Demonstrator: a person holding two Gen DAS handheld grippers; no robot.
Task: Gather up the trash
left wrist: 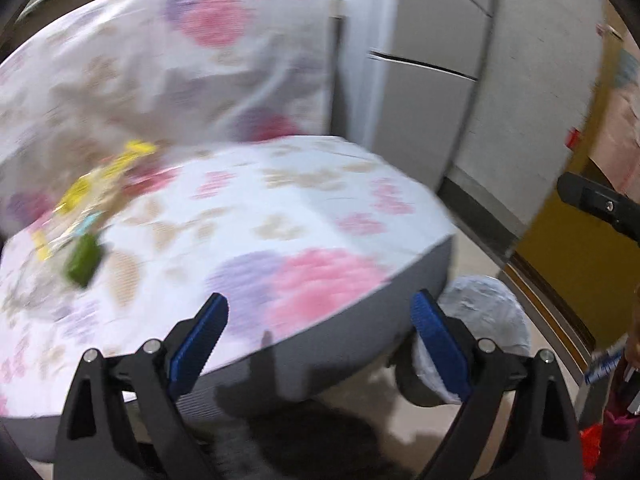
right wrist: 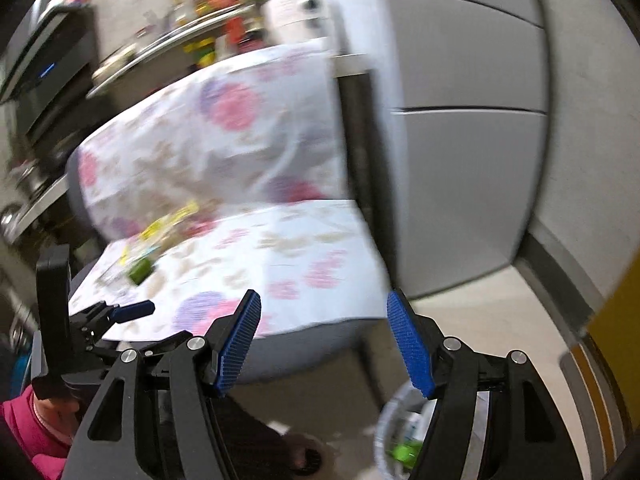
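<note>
Trash lies on the left of a chair seat [left wrist: 280, 208] with a floral cover: yellow wrappers [left wrist: 100, 184] and a green piece [left wrist: 82, 260], all blurred. My left gripper [left wrist: 320, 300] hangs open over the seat's front edge, well to the right of the trash, with nothing between its blue pads. In the right wrist view the same wrappers [right wrist: 160, 232] and green piece [right wrist: 140, 270] lie at the seat's far left. My right gripper [right wrist: 323, 296] stands open and empty above the seat's front right corner. A blue finger [right wrist: 134, 310] of my left gripper shows at the left.
A bin with a clear liner [left wrist: 488, 312] stands on the floor at the chair's right front, with a green item [right wrist: 406, 452] inside. Grey cabinet doors [right wrist: 472, 160] stand to the right. Cluttered shelves [right wrist: 208, 32] are behind the chair. A pink sleeve [right wrist: 24, 420] shows lower left.
</note>
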